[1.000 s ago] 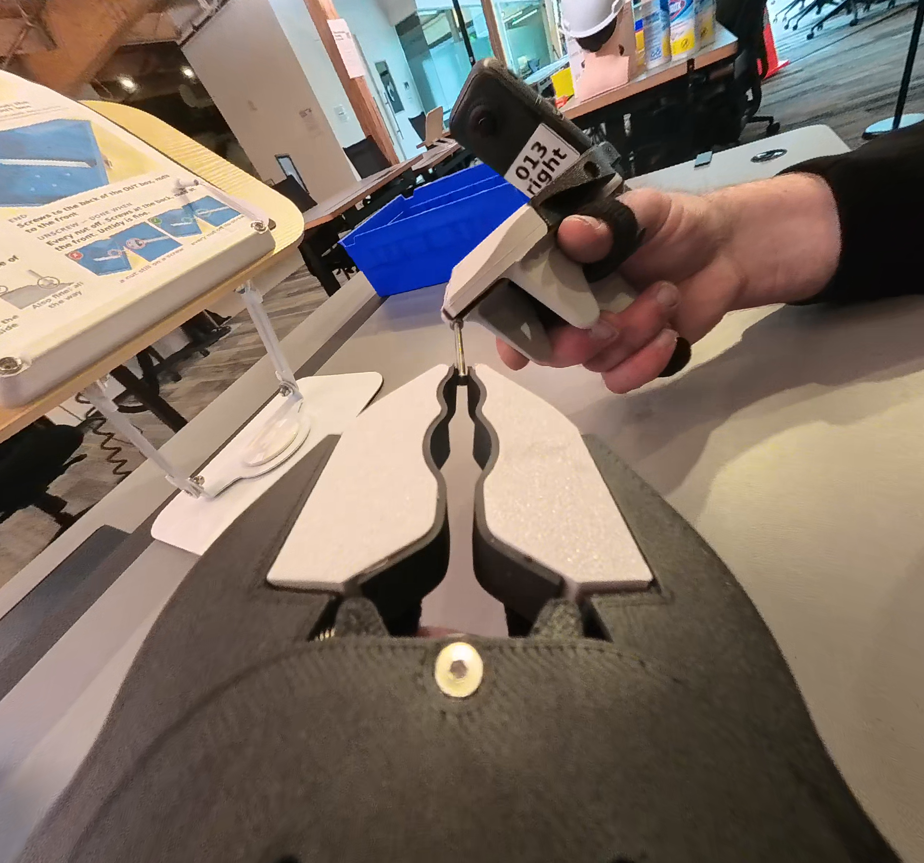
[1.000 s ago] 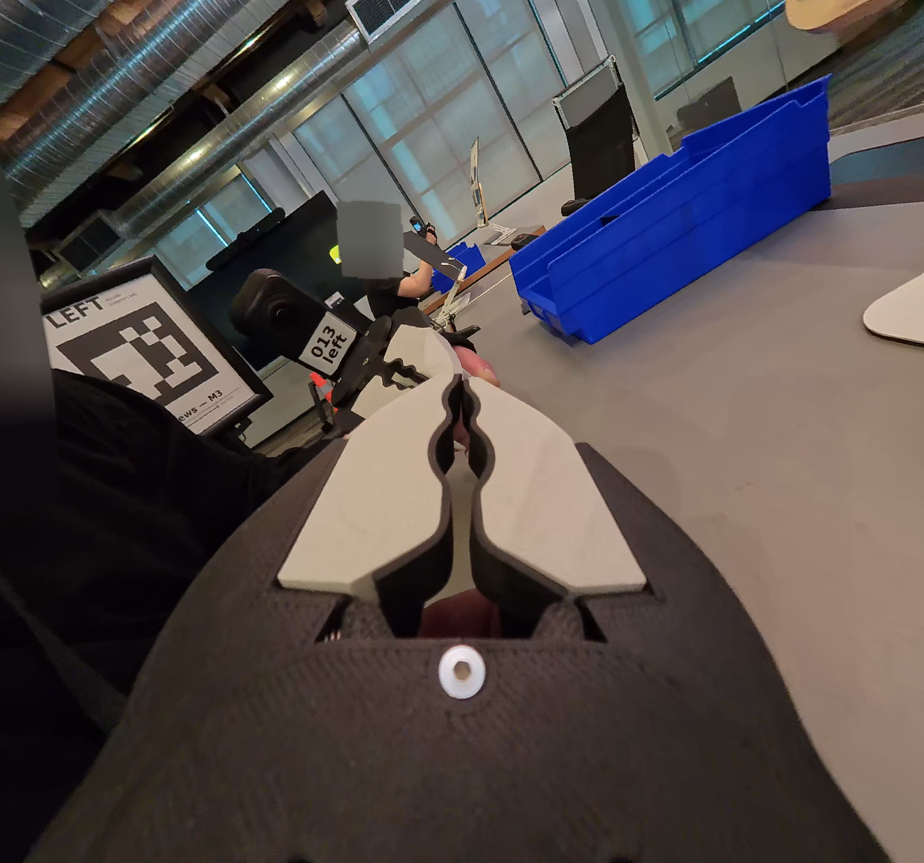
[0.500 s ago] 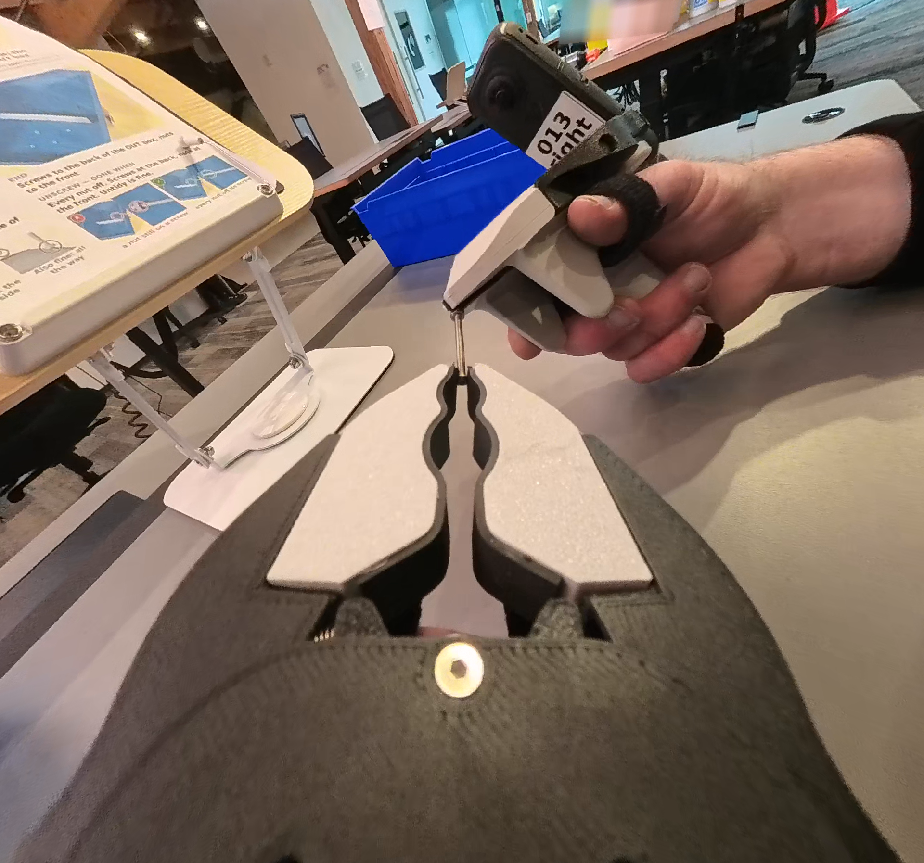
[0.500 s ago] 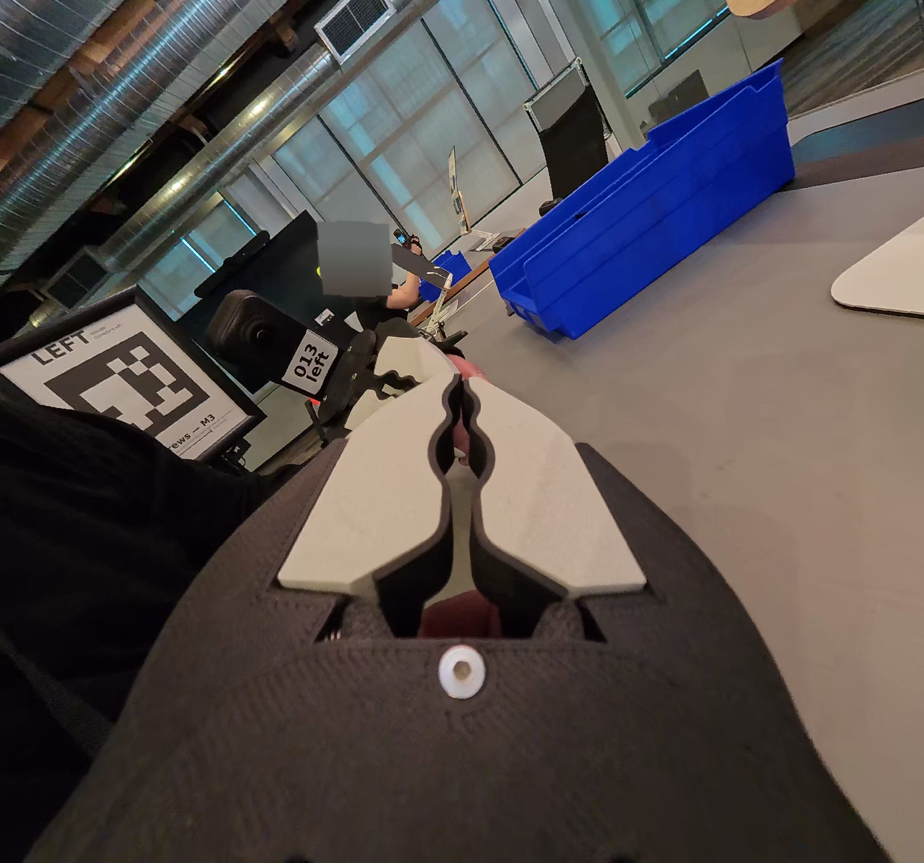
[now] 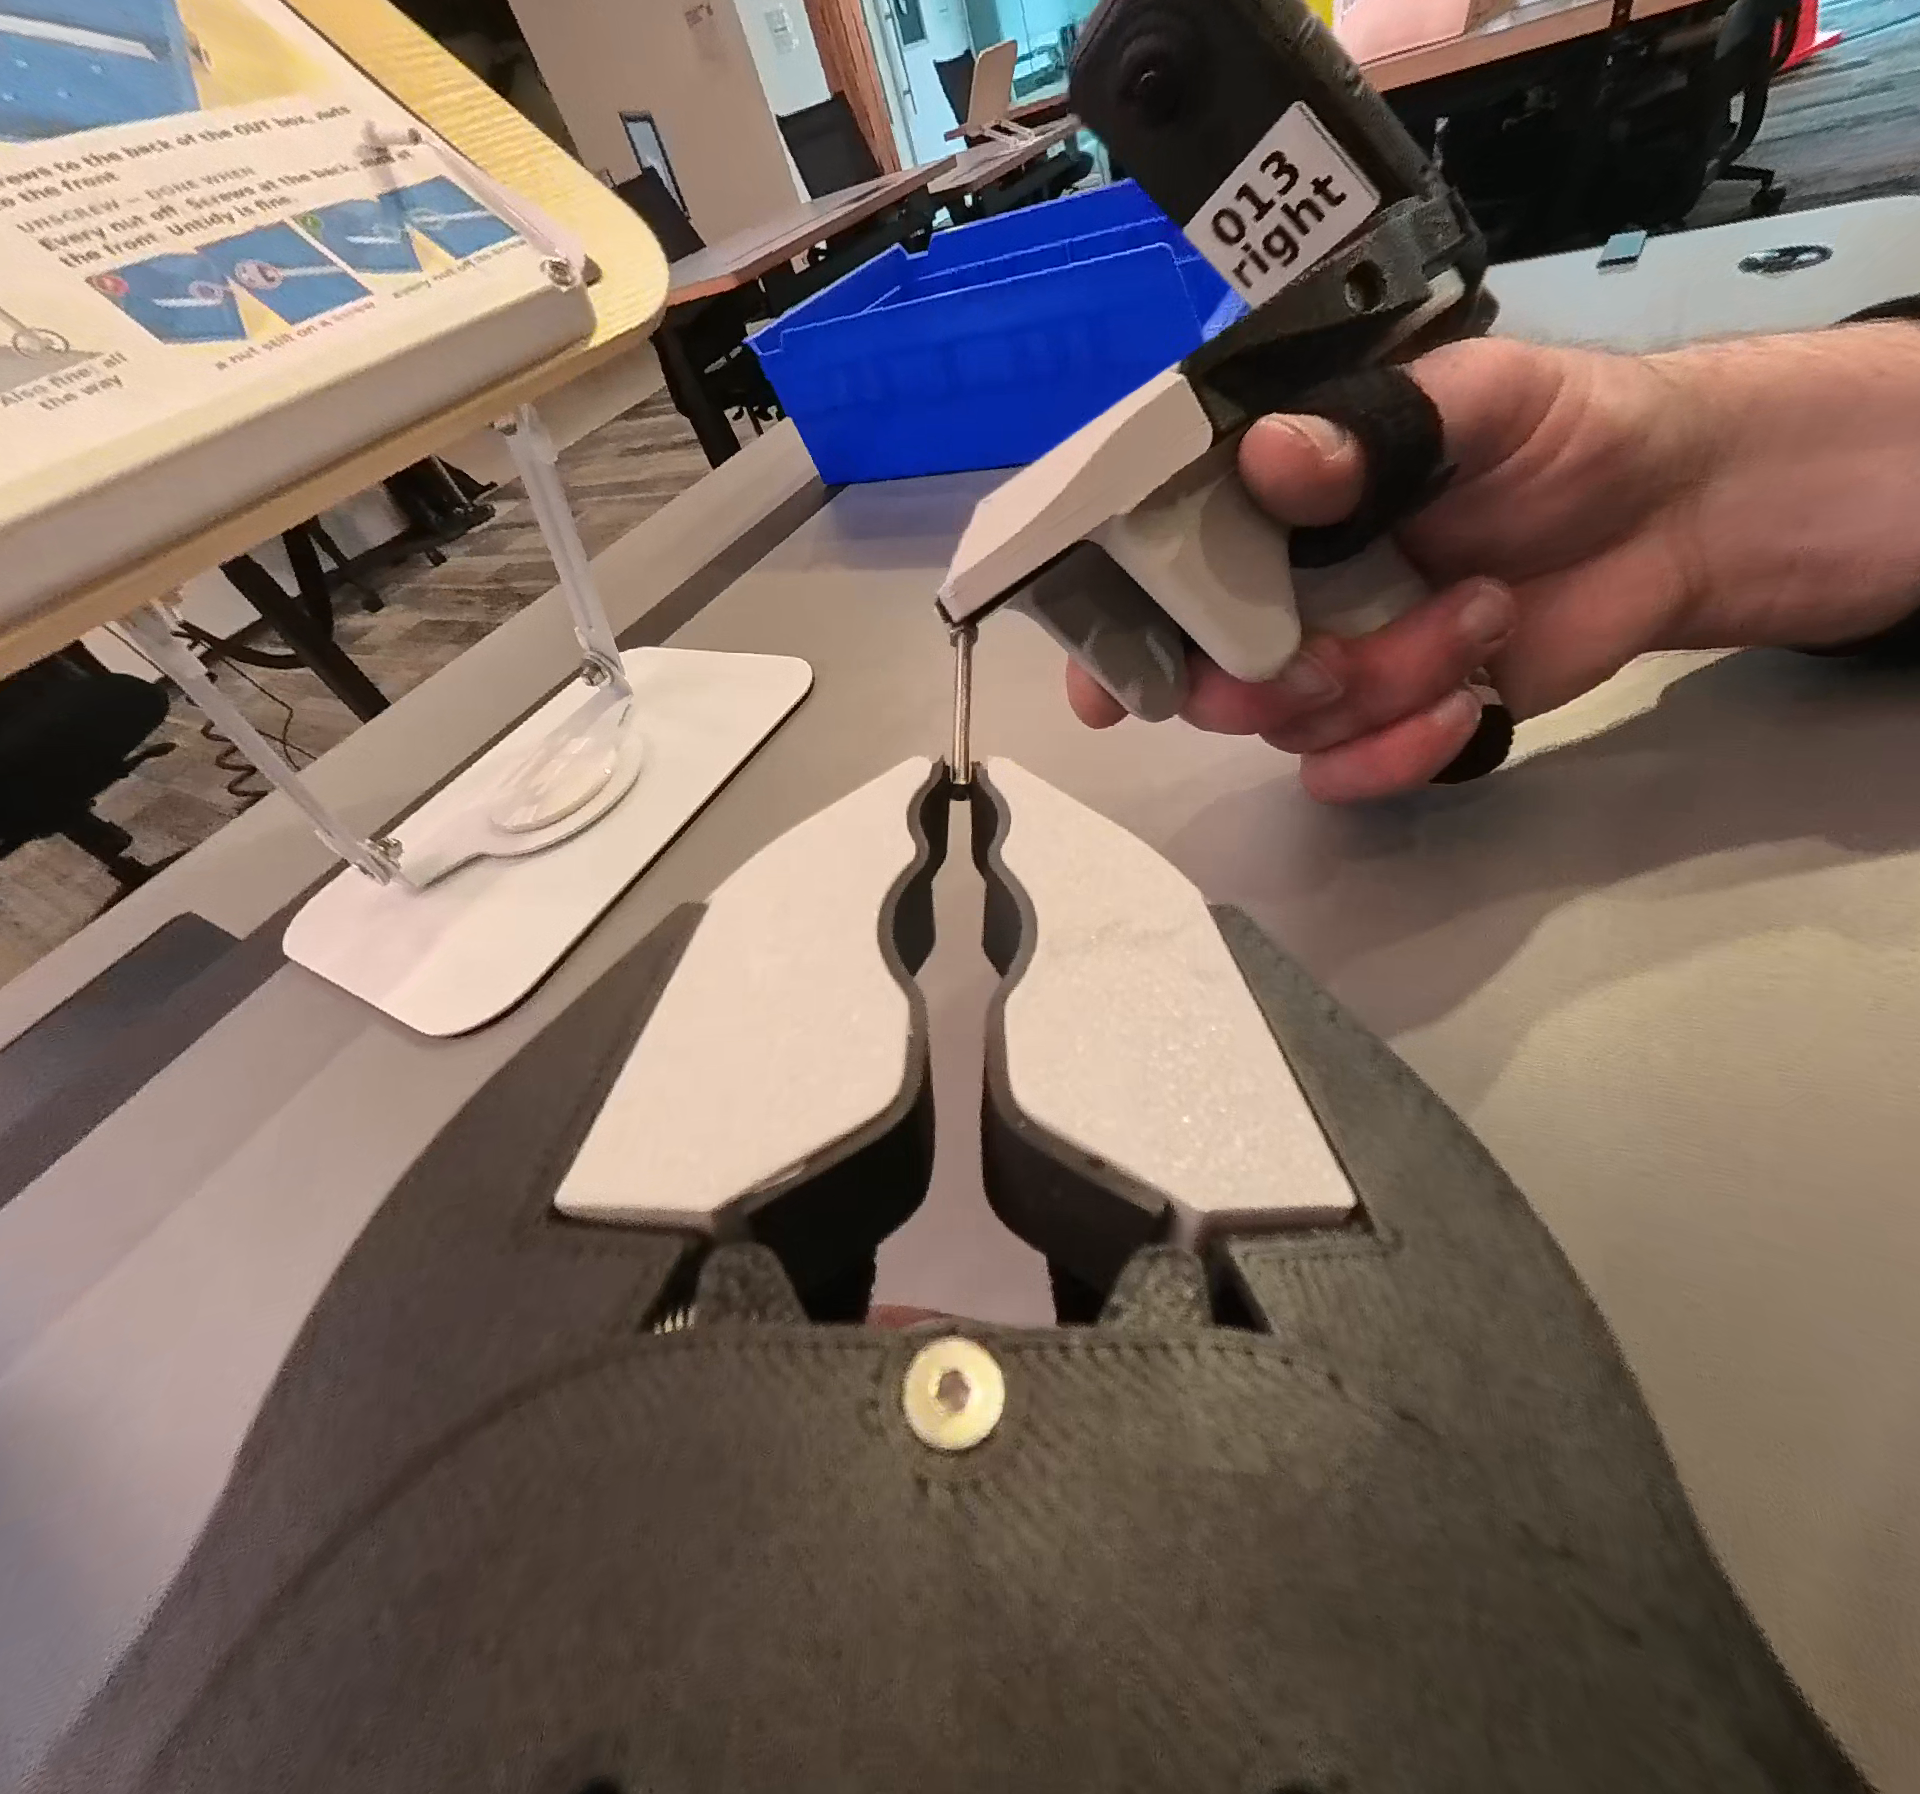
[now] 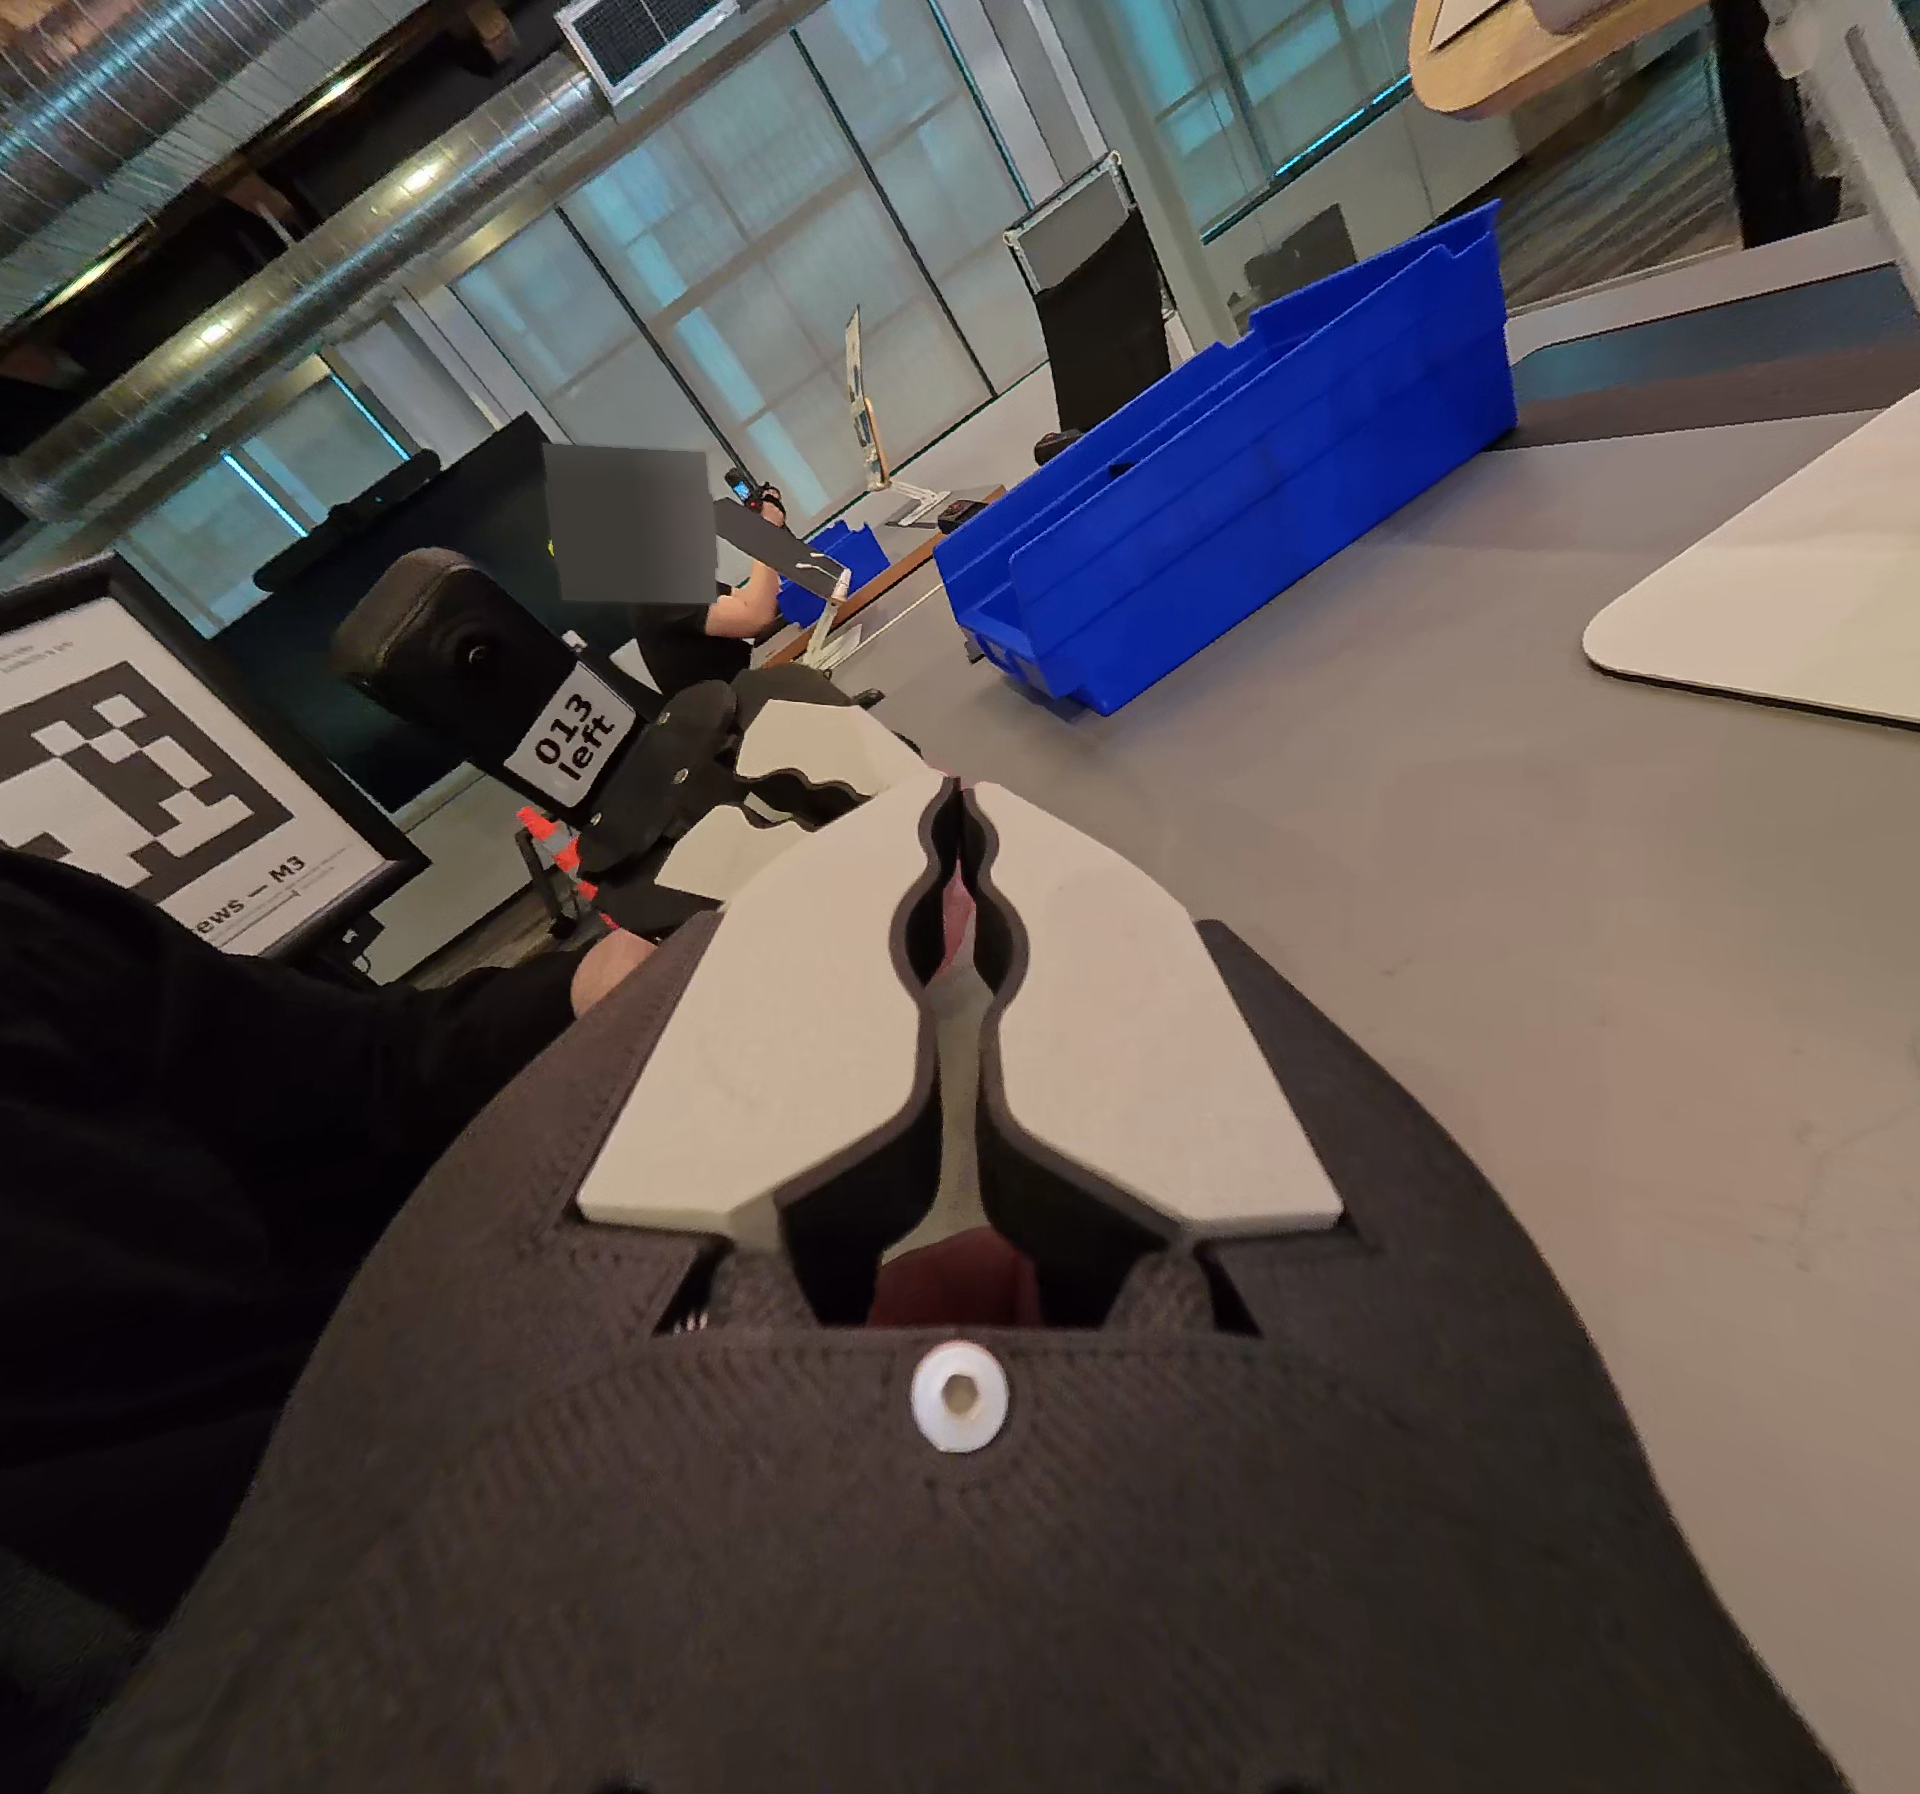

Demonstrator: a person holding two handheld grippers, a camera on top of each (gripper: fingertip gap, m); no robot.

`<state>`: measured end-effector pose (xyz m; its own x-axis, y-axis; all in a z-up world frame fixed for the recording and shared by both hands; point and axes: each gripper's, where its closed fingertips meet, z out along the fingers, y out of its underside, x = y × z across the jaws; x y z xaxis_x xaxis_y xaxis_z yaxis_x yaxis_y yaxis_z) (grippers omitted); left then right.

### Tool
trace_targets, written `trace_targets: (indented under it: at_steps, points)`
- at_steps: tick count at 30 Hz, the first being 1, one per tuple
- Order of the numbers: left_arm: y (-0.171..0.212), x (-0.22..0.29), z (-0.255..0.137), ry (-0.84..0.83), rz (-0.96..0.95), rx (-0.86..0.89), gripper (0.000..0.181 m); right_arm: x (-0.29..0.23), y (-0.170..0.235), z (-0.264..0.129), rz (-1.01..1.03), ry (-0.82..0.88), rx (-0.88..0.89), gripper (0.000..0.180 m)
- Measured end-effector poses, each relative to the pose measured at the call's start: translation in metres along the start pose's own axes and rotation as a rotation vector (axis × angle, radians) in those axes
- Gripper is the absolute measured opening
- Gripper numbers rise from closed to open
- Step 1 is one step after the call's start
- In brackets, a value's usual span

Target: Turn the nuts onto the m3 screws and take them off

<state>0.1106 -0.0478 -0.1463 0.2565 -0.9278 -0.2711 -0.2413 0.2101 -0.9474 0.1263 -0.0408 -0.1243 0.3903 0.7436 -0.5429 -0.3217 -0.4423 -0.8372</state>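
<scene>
Both tools are locked on the one m3 screw (image 5: 963, 705), which stands upright between them above the grey desk (image 5: 1558, 965). The left gripper (image 5: 961, 788) pinches its lower end with jaws drawn narrow, tips nearly together. The right gripper (image 5: 961, 614), held in a hand (image 5: 1475, 591), comes in from the right and clamps the top end with its jaws pressed close. Whether a nut sits on the thread is too small to tell.

Compared with a second ago, the grip looks the same at both ends, but the left wrist view has tipped: the right gripper and its hand now sit higher and closer in that frame, and the blue bin (image 5: 997, 373) behind them shows larger. The instruction board (image 5: 260, 290) on its clear stand stays at the left edge. In the right wrist view, the right gripper's jaws (image 6: 958, 809) are still nearly shut, and the left gripper with its black camera shows just beyond them, a little nearer than before. The screw itself is hidden there.
</scene>
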Motion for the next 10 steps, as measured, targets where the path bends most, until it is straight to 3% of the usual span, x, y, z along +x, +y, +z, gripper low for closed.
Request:
trace_targets:
  at_steps: [10]
  points:
    - [0.0050,0.0000,0.0035,0.009,-0.076,-0.024,0.004,0.0066,0.0026,0.0002,-0.085,0.066,-0.014,0.000]
